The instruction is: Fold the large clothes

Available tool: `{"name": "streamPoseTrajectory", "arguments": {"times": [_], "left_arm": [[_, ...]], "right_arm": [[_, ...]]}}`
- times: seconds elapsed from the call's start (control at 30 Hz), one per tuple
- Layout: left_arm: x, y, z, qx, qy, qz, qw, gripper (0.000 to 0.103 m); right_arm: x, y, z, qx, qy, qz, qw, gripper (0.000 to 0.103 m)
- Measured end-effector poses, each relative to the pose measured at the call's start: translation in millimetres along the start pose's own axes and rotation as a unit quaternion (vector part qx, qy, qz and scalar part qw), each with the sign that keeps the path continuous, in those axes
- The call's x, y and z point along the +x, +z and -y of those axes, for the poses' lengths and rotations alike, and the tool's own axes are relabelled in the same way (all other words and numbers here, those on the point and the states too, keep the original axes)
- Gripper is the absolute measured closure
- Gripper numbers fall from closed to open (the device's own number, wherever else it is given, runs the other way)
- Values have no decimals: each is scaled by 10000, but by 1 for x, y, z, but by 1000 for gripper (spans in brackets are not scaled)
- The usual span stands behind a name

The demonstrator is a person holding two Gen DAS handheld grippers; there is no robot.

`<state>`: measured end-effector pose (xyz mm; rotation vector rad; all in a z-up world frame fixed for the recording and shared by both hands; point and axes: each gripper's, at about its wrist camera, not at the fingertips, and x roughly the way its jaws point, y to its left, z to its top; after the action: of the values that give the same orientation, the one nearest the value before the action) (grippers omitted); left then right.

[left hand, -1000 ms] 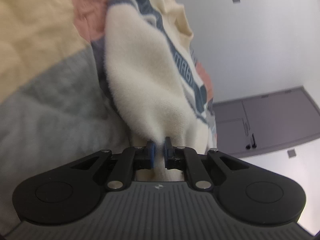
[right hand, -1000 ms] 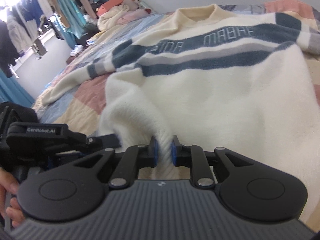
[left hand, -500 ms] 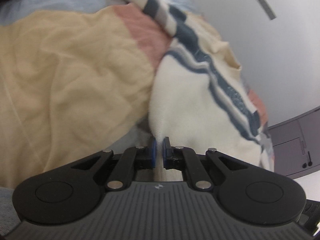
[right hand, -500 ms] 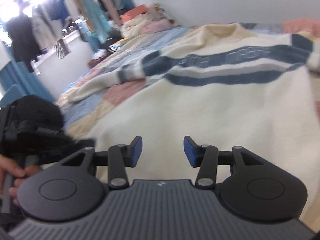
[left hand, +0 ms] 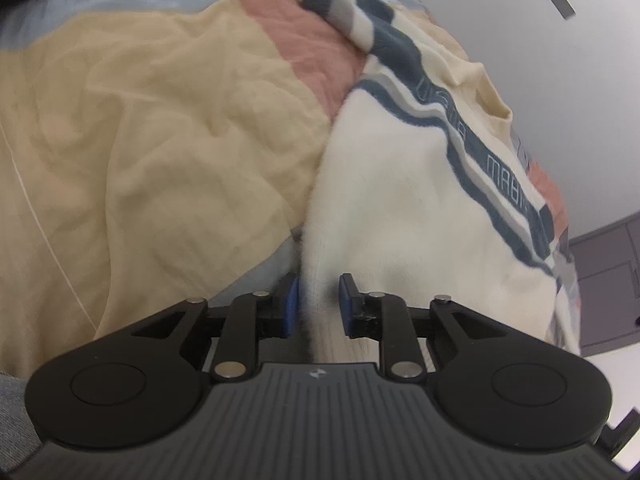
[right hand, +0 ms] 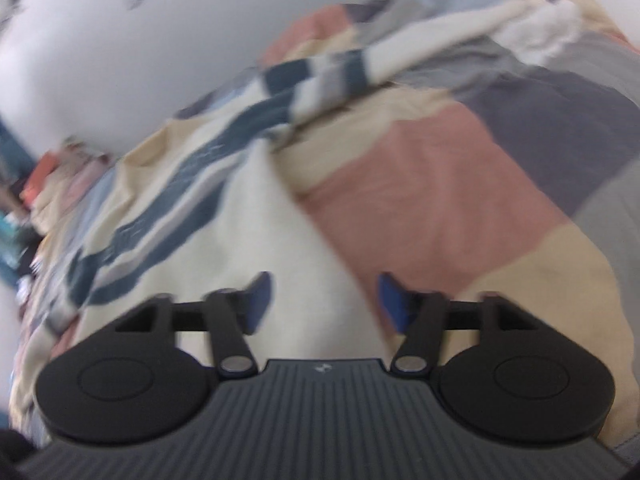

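Left wrist view: our left claw (left hand: 318, 300) is opening, its pads drawing off the near hem of the cream sweater (left hand: 400, 208) between them. We judge this a release so the garment settles flat on the patchwork bed (left hand: 160, 140). The stripe lettering reads partly "MAB".

Right wrist view: right claw (right hand: 324, 300) is opening, empty, above the sweater's right edge; lettering blurred.

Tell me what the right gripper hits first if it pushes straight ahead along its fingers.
Most likely the cream sweater: its white body lies between the opening jaws of the right gripper, untouched by the pads. The patchwork quilt begins just to the right. The picture is blurred, so depth is uncertain.
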<state>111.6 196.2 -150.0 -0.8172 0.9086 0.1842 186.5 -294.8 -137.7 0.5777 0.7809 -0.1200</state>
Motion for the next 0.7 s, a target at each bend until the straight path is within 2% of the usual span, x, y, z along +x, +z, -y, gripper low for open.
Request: {"name": "streamPoseTrajectory", "arguments": {"times": [0.03,0.1,0.2,0.27,0.33,0.4,0.47,0.5,0.53,0.57,0.6,0.67,0.7], "left_arm": [[0,-1,2,70,11,-2,10000,70],[1,-3,6,194,-39,-77,9998,55],[6,-5,9,366,-122,-234,9990,50],[11,-4,8,299,-120,-338,9989,50],[12,-4,7,207,-149,-412,9988,50],[12,-4,4,134,-230,-484,9985,50],[12,-6,3,96,-347,-573,9977,51],[12,-8,5,183,-424,-582,9972,52],[12,-10,9,296,-424,-534,9972,55],[11,-12,12,342,-388,-422,9978,68],[11,-12,13,341,-382,-360,9980,79],[10,-9,12,224,-462,-365,9980,93],[7,-8,11,160,-561,-343,9977,94]], "right_arm": [[5,-1,3,83,25,-148,9999,28],[16,-6,8,370,101,-527,9979,29],[26,-14,17,825,321,-925,9918,28],[24,-15,15,803,441,-968,9911,28],[20,-20,14,833,757,-1176,9867,29],[19,-25,10,790,968,-1394,9823,33],[15,-29,4,612,1028,-1466,9819,53],[11,-31,0,560,999,-1420,9832,60],[9,-34,-3,513,916,-1379,9849,72],[7,-37,-7,476,865,-1346,9860,81],[7,-36,-10,452,873,-1309,9865,81],[1,-33,-13,375,894,-1206,9880,84],[-3,-30,-13,352,904,-1137,9888,84]]}}
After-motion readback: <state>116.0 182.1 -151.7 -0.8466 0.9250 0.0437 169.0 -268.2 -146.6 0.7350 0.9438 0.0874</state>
